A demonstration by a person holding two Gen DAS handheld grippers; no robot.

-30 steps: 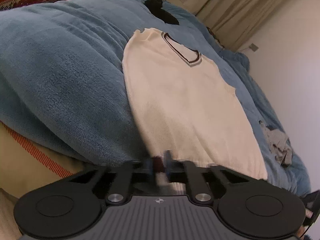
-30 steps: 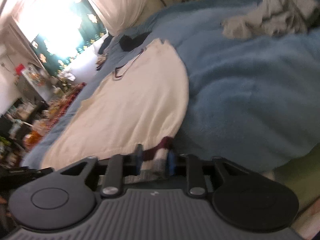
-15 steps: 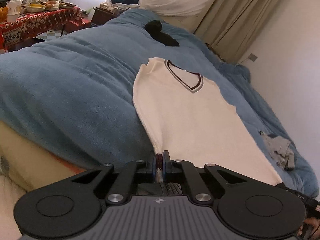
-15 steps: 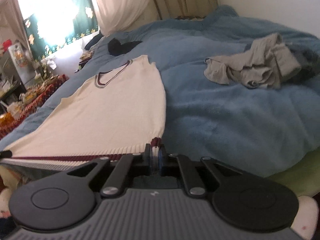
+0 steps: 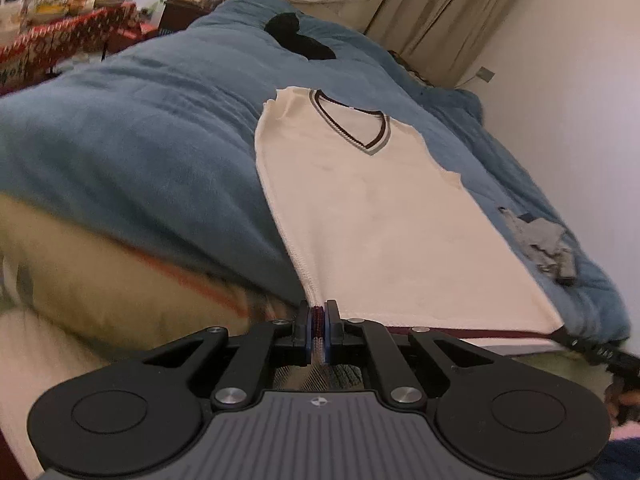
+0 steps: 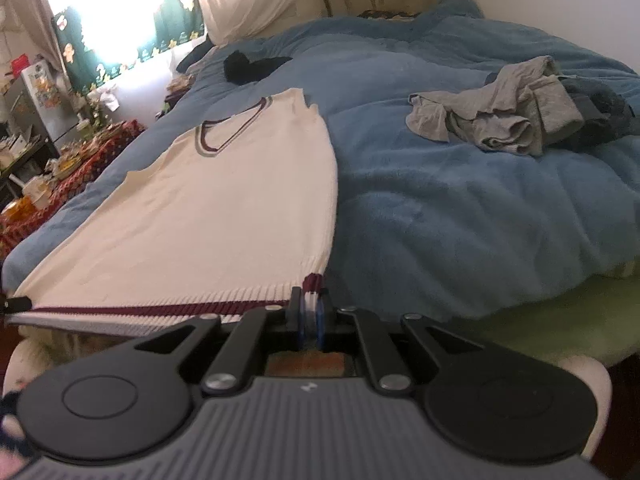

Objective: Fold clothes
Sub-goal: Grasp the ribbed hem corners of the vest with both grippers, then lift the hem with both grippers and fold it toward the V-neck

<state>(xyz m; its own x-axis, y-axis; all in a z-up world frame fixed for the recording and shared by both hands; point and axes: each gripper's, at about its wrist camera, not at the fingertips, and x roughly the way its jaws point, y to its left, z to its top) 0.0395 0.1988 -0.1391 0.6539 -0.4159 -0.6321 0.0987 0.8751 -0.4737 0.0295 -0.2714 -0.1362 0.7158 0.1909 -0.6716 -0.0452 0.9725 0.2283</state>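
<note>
You hold the cream knit vest (image 5: 372, 216) by its two bottom corners, and the step in hand appears to be the first fold: hem raised and stretched, ready to be carried toward the neckline. The left gripper (image 5: 319, 322) is clenched on the hem's left corner, with the ribbed edge pinched between its blue pads. The right gripper (image 6: 309, 316) is likewise clamped on the right corner, a tuft of maroon-and-white rib showing between its jaws. The hem band (image 6: 160, 310) runs taut between the two grips and hangs off the near edge of the bed.

The next move likely calls for both hands to travel together, at equal height and with steady tension, so that the hem lands square across the chest rather than skewed. Releasing one corner early would let the knit sag and crease.

The vest lies face up and lengthwise on the blue blanket (image 6: 440, 208), its body flat and nearly free of wrinkles. Its V-neck (image 5: 352, 128), trimmed in dark and grey stripes, points toward you at the far end. The armholes show as shallow notches on either side.

A crumpled grey garment (image 6: 492, 120) sits well apart to the vest's right, and a small black item (image 5: 298, 36) lies beyond the neckline. Neither touches the vest.
</note>
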